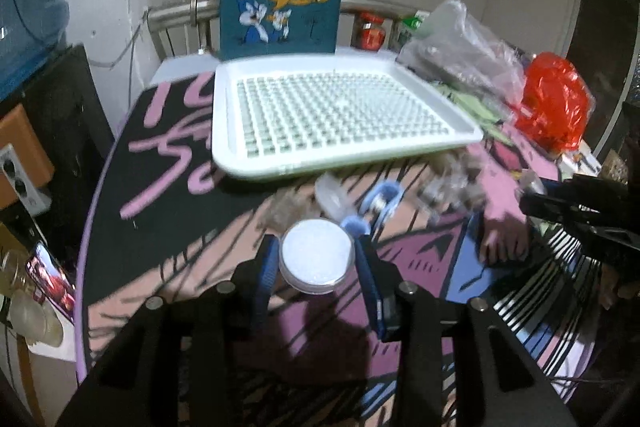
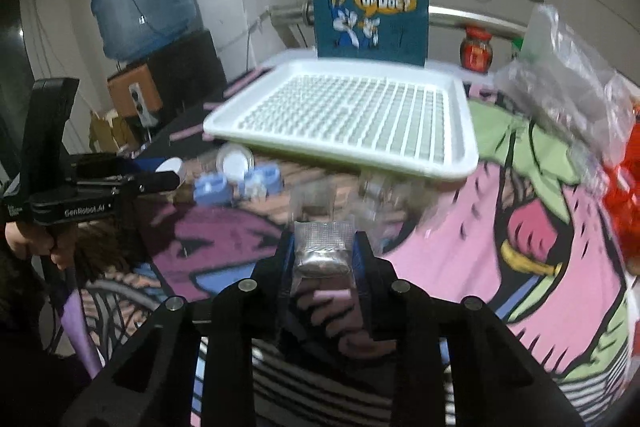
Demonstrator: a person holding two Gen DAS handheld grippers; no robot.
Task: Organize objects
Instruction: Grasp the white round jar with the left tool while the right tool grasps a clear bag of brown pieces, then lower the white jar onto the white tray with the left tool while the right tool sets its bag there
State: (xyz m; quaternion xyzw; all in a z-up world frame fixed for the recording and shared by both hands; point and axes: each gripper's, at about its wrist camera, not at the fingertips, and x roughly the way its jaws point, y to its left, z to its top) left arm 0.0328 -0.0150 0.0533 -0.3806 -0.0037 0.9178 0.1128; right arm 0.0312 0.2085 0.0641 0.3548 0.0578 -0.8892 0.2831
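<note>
White tray [image 1: 472, 137] is sitting above both grippers in frame while I'm clamping a jar [image 1: 317, 255] left [image 1: 316, 259] and a foil packet [image 2: 323, 247] right [image 2: 322, 251].

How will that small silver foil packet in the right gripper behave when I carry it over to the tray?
The silver foil packet looks thin and creased, so probably light and floppy. Its glossy film may slip between the right gripper's fingers. Its bulging lower part suggests soft contents that could crush under a hard squeeze.
</note>
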